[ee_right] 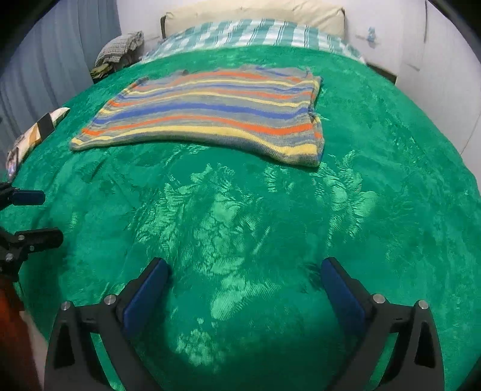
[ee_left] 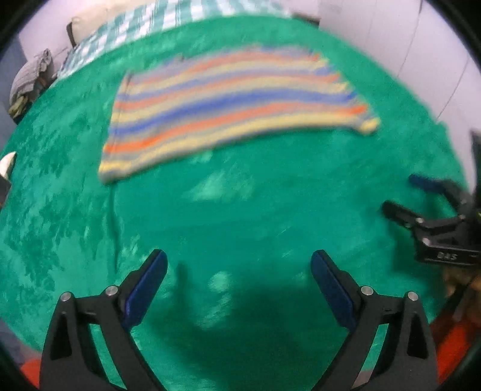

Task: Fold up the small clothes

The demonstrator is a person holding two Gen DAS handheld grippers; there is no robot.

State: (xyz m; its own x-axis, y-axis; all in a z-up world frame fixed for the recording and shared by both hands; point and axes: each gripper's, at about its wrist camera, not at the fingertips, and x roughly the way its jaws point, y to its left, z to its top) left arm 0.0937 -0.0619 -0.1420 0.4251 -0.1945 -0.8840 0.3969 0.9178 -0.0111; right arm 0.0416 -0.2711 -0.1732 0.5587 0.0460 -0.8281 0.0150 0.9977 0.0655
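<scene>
A small striped knit garment (ee_right: 210,112), in blue, orange, yellow and grey, lies flat on a green blanket (ee_right: 240,228); it looks folded along its right edge. It also shows, blurred, in the left wrist view (ee_left: 234,108). My left gripper (ee_left: 239,264) is open and empty, well short of the garment. My right gripper (ee_right: 245,272) is open and empty over bare blanket, also short of it. Each gripper appears in the other's view: the right one at the right edge (ee_left: 399,194), the left one at the left edge (ee_right: 49,215).
The green blanket (ee_left: 240,228) covers a bed. A checked sheet (ee_right: 255,34) and a cream pillow (ee_right: 255,13) lie at the head. A heap of grey cloth (ee_right: 120,49) sits at the far left. A patterned packet (ee_right: 39,129) lies on the left edge. White walls stand behind.
</scene>
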